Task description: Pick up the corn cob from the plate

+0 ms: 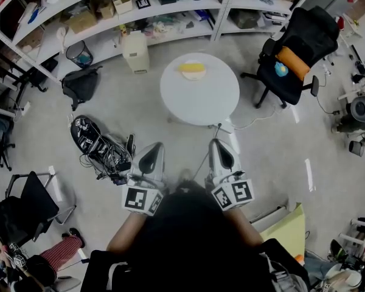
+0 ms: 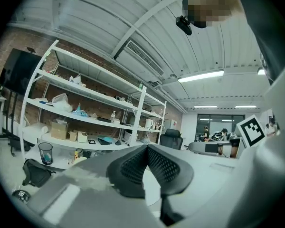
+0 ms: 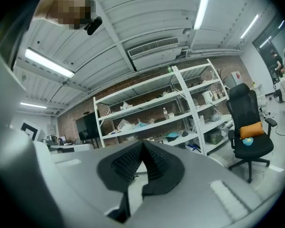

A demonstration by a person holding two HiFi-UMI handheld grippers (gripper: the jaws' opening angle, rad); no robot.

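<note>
Your round table (image 1: 201, 102) has a smooth white top with a dull, even sheen. The plate (image 1: 193, 77) on it looks pale and matt. The corn cob (image 1: 191, 67) is plain yellow, too small to read its surface. Around the table, the grey floor (image 1: 109, 132) is hard and faintly glossy, like sealed concrete. Beyond the table, the shelving (image 1: 170, 11) looks like white painted metal and carries brown cardboard boxes (image 1: 82, 22). Left of the table stands a black wire-mesh bin (image 1: 79, 55). Right of the table, the black chair (image 1: 304, 35) looks cloth-covered, with an orange fabric cushion (image 1: 292, 62). Your left gripper (image 1: 152, 151) and right gripper (image 1: 222, 149) have smooth, matt grey plastic shells. Their black pads (image 2: 133, 167) look rubbery, with a fine dotted texture.
</note>
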